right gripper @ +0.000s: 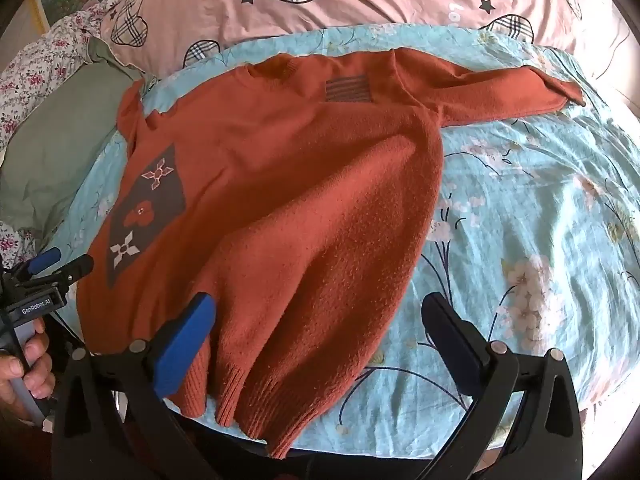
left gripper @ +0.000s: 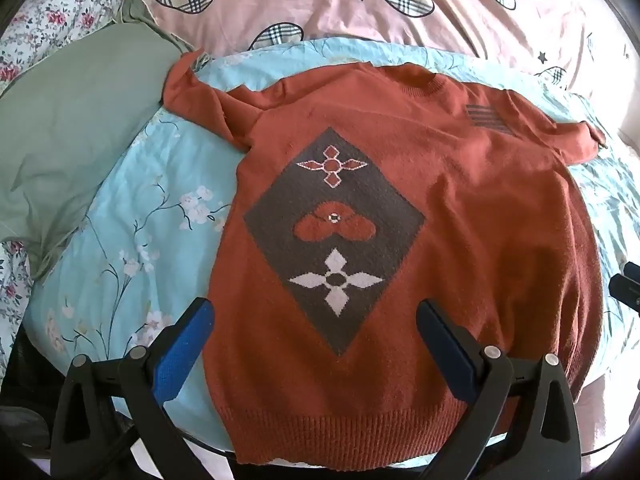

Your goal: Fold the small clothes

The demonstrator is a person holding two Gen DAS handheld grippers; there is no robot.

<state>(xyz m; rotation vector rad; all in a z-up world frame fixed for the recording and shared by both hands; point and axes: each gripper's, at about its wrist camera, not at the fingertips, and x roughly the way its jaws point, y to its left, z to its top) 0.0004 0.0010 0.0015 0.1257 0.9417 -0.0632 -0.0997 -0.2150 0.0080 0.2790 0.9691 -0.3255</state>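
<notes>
Lying before hand-held grippers: sweater [left gripper: 460, 208]

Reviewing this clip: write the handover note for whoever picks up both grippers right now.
Left gripper: open, holding nothing, hovering over the hem of the rust sweater.
Right gripper: open, holding nothing, over the sweater's right hem corner.
The sweater lies face up on the blue floral sheet, with the grey diamond patch showing. Its sleeve on the right is stretched out flat; the sleeve on the left is bunched near the green pillow. The body is rumpled near the hem.
Done: sweater laid out. Left: no fold shows yet; sleeves and body all remain.
</notes>
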